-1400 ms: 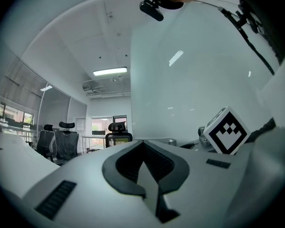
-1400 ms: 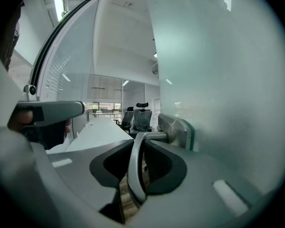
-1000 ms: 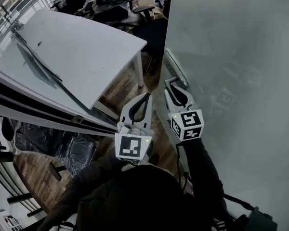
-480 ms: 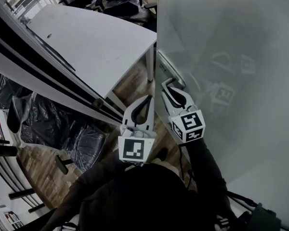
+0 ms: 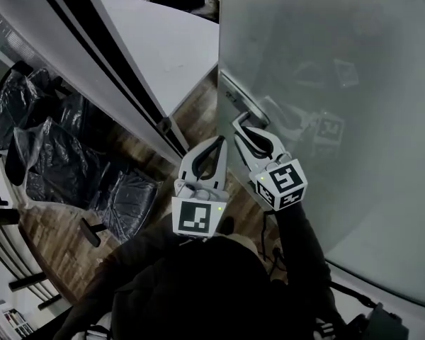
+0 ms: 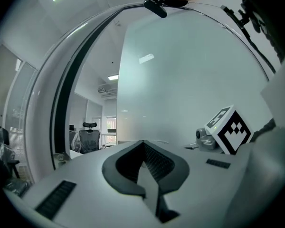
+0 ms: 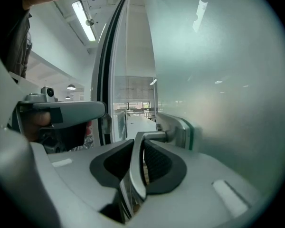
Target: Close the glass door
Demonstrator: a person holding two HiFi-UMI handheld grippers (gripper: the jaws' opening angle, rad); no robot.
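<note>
Gripping the door handle [image 5: 256, 117], your right gripper [image 5: 252, 129] has its jaws clenched on the silver lever. In the right gripper view the lever [image 7: 154, 136] runs out from its metal plate [image 7: 181, 130] on the door and bends down between the two dark pads [image 7: 159, 163], which press on it from either side.

The glass door [image 5: 340, 83] is frosted and fills the right side of the head view. Its free edge stands just beyond your grippers, and the handle sits low on that edge. To the left of the edge runs the black-and-white door frame [image 5: 103, 48], with a gap of wooden floor [image 5: 198, 115] showing between frame and door.

Your left gripper [image 5: 217, 144] hovers just to the left of the right one, close beside it but not touching the handle. Its jaws are pressed together with nothing between them; the left gripper view shows the pads [image 6: 156, 163] meeting along one line, with the frosted pane [image 6: 190, 75] ahead.

Far beyond the frame you can see a white surface [image 5: 173, 41], and to the left, chairs wrapped in black plastic [image 5: 60, 154].
</note>
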